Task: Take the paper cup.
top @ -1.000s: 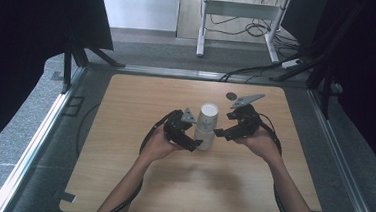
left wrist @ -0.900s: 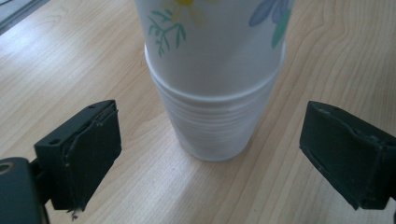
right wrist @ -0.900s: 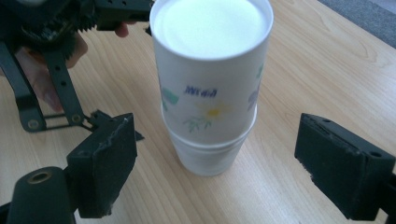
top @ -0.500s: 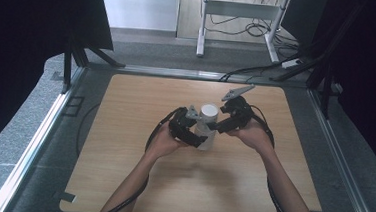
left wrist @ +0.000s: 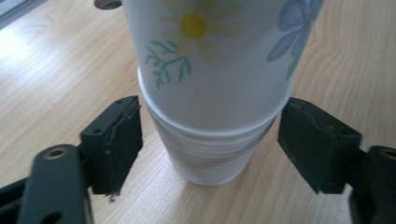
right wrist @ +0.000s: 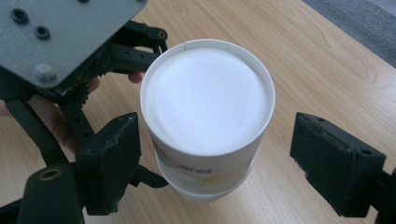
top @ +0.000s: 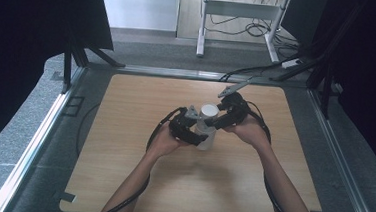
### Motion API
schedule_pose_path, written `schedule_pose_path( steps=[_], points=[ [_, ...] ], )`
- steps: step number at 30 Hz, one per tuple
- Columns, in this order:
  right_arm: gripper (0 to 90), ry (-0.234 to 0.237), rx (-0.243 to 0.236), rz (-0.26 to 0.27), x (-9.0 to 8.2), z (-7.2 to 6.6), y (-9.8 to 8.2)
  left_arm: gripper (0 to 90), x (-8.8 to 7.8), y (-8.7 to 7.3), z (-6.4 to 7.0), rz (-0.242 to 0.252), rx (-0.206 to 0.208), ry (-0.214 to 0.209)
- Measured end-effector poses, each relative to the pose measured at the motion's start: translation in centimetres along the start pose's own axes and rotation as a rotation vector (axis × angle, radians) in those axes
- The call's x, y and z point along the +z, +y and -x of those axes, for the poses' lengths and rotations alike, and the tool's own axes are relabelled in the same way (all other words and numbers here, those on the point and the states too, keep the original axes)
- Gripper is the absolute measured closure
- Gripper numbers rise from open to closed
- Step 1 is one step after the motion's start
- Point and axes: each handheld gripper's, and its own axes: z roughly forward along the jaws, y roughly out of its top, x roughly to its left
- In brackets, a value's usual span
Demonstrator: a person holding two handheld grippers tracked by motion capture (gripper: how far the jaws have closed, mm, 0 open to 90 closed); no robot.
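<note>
Near the middle of the surface stand nested paper cups; the left tool brackets the lower cup, the right tool the upper, both wide open, probably to separate them.

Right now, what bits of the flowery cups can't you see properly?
- Cup stack: left gripper view's top edge cuts off the upper cup; its rim is unseen there.
- Cup count: blurred ridges at the base, too fine to count.
- Cup print: right gripper view, small and blurred, unreadable.
- Left gripper: high view, too small to tell whether its jaws touch the cups.
</note>
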Motion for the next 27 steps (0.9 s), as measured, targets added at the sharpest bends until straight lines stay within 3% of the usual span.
schedule_pose_path(
  steps=[8,13,27],
  points=[
    [22.4,0.001,-0.005,-0.005,0.3,0.0,0.6,26.4,-0.1,0.0,0.1,0.008,0.007,0.005],
    [32.8,0.018,-0.018,-0.009,0.3,-0.1,1.0,27.2,-0.1,-0.1,0.2,0.009,0.011,0.011],
    [35.2,0.005,-0.029,-0.033,-0.6,-0.3,2.0,28.1,-0.1,-0.1,0.2,0.008,0.032,0.019]
  ],
)
